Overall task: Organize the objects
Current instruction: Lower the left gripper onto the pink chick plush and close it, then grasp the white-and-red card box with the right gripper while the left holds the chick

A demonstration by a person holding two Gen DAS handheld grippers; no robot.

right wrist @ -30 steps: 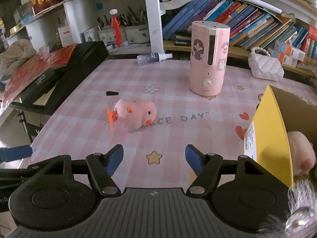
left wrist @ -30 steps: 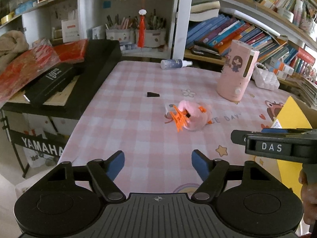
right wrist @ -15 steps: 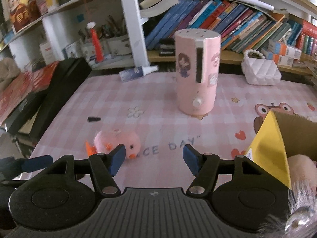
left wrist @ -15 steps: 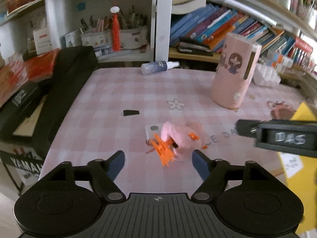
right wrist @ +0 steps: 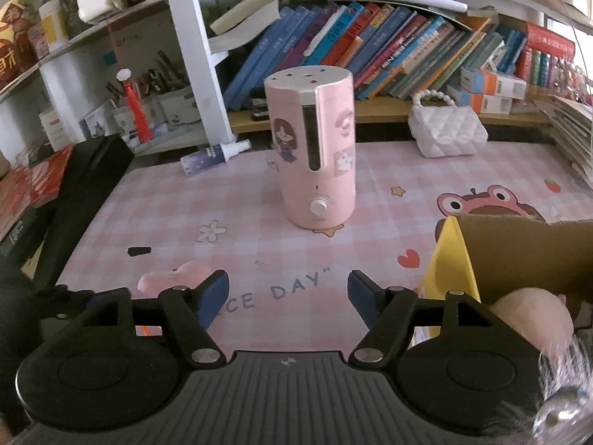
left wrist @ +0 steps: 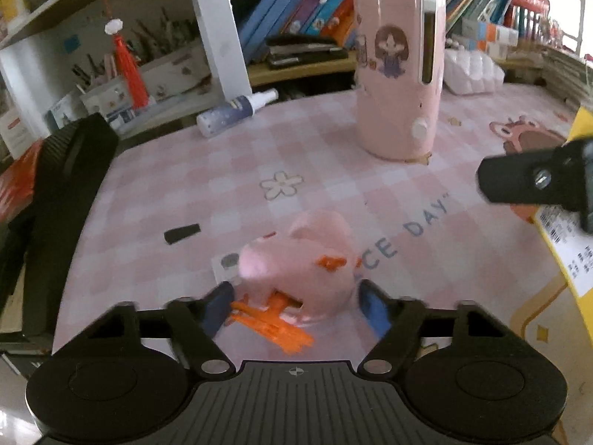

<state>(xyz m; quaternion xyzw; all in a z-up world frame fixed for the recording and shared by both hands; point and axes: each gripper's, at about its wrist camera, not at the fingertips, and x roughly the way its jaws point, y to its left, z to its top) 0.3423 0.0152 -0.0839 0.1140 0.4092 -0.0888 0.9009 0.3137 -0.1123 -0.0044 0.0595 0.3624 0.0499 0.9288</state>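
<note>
On the pink-checked bench (left wrist: pixel 155 200), the pink plush chick (left wrist: pixel 296 263) lies on its side between the spread fingers of the left hand-held gripper (left wrist: pixel 294 306), not yet pinched. It looks soft and light; the round body seems a better hold than the thin orange feet (left wrist: pixel 270 320). The right hand-held gripper (right wrist: pixel 287 294) is open and empty. Only its view shows the inside of the yellow box (right wrist: pixel 452 270), with another plush (right wrist: pixel 530 313).

a pink humidifier (right wrist: pixel 317 159) stands upright on the pink checked tablecloth (right wrist: pixel 237 200). behind it a spray bottle (right wrist: pixel 215 155) lies on its side near the shelf post. a white quilted purse (right wrist: pixel 446 131) sits by the leaning books (right wrist: pixel 370 48). a red tassel (right wrist: pixel 135 111) hangs at left.
</note>
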